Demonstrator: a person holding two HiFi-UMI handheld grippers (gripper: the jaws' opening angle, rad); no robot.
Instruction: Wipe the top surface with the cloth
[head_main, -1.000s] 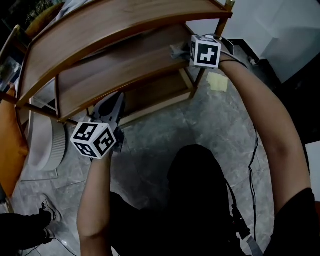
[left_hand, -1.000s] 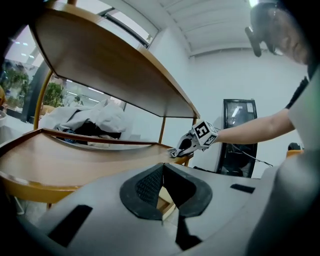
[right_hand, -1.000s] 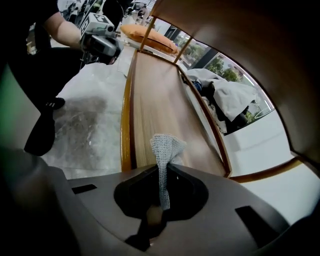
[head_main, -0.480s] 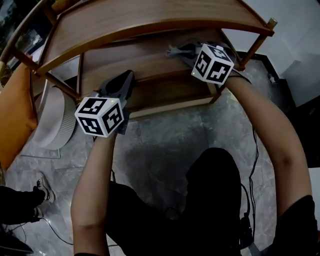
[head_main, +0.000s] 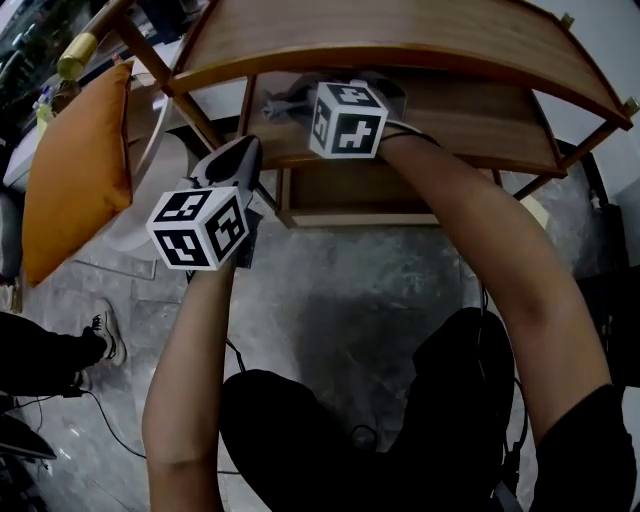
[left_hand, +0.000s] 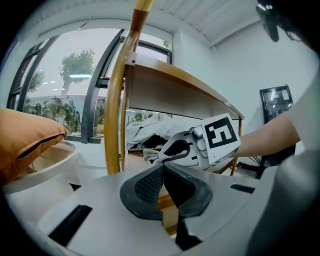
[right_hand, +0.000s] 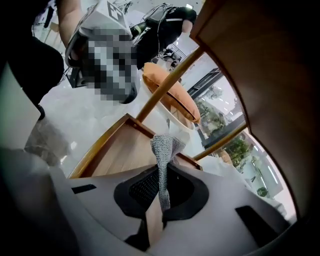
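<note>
A wooden shelf unit fills the top of the head view; its curved top surface (head_main: 400, 40) is bare. My right gripper (head_main: 298, 103) reaches in under that top board, above the middle shelf (head_main: 470, 115), and is shut on a grey cloth (head_main: 275, 106). In the right gripper view the cloth (right_hand: 162, 150) stands pinched between the jaws, over a lower shelf board (right_hand: 120, 150). My left gripper (head_main: 243, 152) is shut on nothing, just outside the unit's left post (left_hand: 120, 100). From the left gripper view the right gripper (left_hand: 182, 149) and the cloth (left_hand: 150, 156) lie straight ahead.
An orange cushion (head_main: 75, 170) leans at the left beside a white round seat (head_main: 150, 195). A shoe (head_main: 105, 335) and cables lie on the grey stone floor (head_main: 350, 290). A pale yellow pad (head_main: 535, 210) shows behind the right arm. Shelf posts (right_hand: 167, 85) frame the opening.
My right gripper has moved left with the cloth, deeper under the top board. The left gripper has kept its place by the left post. The head view has swung round the unit.
</note>
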